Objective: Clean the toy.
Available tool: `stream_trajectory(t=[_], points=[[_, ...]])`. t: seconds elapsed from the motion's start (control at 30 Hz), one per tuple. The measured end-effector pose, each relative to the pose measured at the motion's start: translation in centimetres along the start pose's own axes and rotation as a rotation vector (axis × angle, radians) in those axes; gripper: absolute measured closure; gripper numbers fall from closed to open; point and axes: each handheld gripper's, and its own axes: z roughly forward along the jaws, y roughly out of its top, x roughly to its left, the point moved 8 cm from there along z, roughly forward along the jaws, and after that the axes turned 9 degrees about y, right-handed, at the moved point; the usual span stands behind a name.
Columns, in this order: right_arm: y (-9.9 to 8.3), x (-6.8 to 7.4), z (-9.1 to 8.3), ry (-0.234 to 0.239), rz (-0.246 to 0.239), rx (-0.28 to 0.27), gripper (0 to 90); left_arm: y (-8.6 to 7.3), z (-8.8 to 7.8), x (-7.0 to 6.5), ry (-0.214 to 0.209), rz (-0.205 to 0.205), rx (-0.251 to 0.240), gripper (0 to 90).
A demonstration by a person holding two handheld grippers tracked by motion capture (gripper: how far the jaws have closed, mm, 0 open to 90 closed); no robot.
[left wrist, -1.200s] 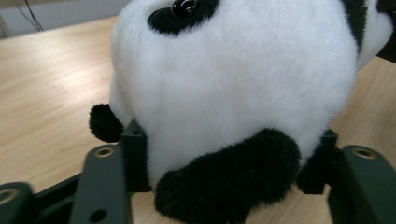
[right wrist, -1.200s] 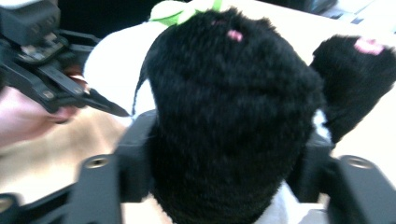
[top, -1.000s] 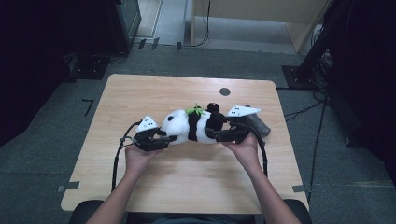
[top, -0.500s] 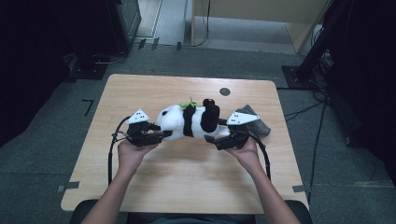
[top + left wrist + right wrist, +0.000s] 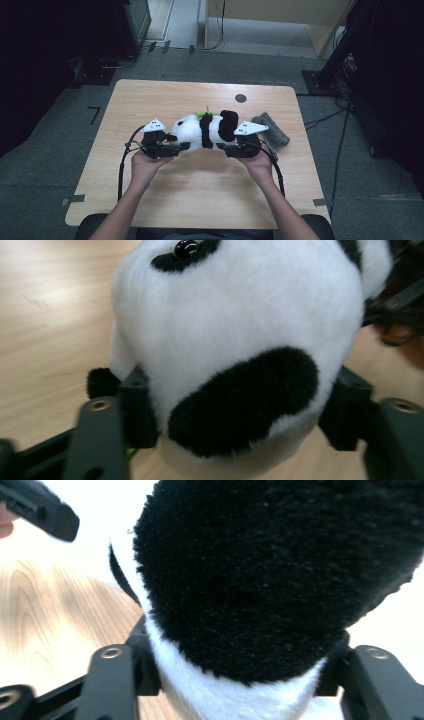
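A: Why do we hold the plush panda (image 5: 202, 131) from both ends?

B: It lies on its side along the middle of the worktop (image 5: 200, 195), so we judge that one grip per end keeps the soft body from sagging. Our left hand-held gripper (image 5: 172, 148) has the head, and its jaws have just been opening, yet in the left gripper view the pads still press the panda's head (image 5: 235, 340). Our right hand-held gripper (image 5: 231, 148) has just been closing and now squeezes the black-and-white rear end (image 5: 280, 580).

A: What does the high view add?

B: The grey cloth (image 5: 272, 129) just beyond our right hand, and a green bit (image 5: 204, 113) at the panda's far side. The gripper views add the pad contact and the glossy eye (image 5: 186, 247).
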Motion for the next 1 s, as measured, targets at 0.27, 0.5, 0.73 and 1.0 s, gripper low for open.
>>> stream_trajectory(t=[0.27, 0.5, 0.73, 1.0], points=[[0.3, -1.3, -1.5, 0.001, 0.109, -0.012, 44.5, -0.2, 0.0, 0.6, 0.022, 0.033, -0.071, 7.0], [0.9, -2.0, -3.4, -0.002, 0.162, -0.052, 44.3, -1.0, 0.3, 1.0, 0.011, 0.052, -0.097, 6.8], [1.3, 0.1, -2.7, 0.1, 0.187, -0.038, 40.0, -1.1, 1.0, -0.8, 0.039, 0.112, -0.129, 9.1], [1.1, -0.4, -2.4, 0.09, 0.162, -0.044, 20.4, -0.8, 0.3, -0.7, -0.007, 0.029, -0.127, 47.3]])
